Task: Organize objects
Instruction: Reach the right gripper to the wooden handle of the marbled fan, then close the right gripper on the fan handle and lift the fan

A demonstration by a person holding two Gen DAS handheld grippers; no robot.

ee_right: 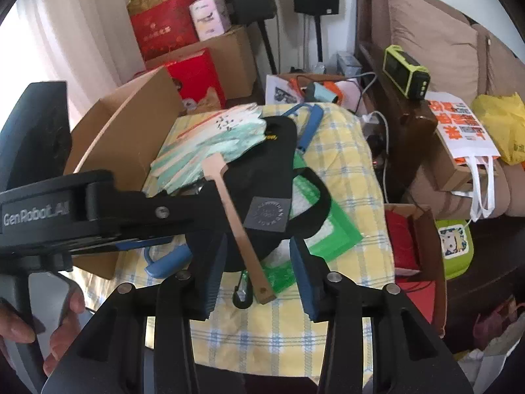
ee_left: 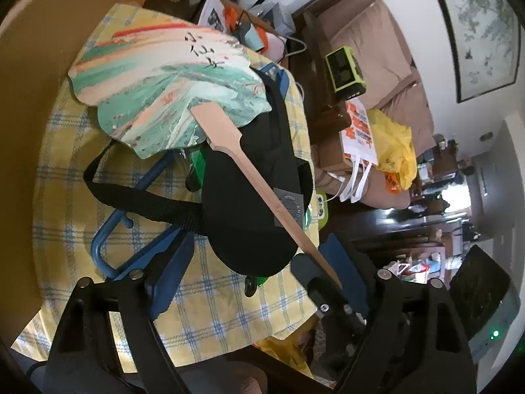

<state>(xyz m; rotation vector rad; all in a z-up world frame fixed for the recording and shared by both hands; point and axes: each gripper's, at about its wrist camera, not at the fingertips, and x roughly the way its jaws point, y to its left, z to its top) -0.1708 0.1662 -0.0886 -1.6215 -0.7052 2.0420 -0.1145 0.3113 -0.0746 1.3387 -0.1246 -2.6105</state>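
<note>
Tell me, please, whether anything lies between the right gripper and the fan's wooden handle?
Nothing visible does. The right gripper has its fingers on either side of the fan handle, not touching it. The handle lies on top of the black bag, with nothing over it.

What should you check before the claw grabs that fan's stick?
1. Fan handle lies between the right claw pads: ok.
2. Pads pressing on the handle: not ok, gaps show on both sides.
3. Left claw clear of the fan: cannot tell, it hovers close.
4. Fan rests loose on the black bag: ok.
5. Bag strap off the handle: ok.
</note>
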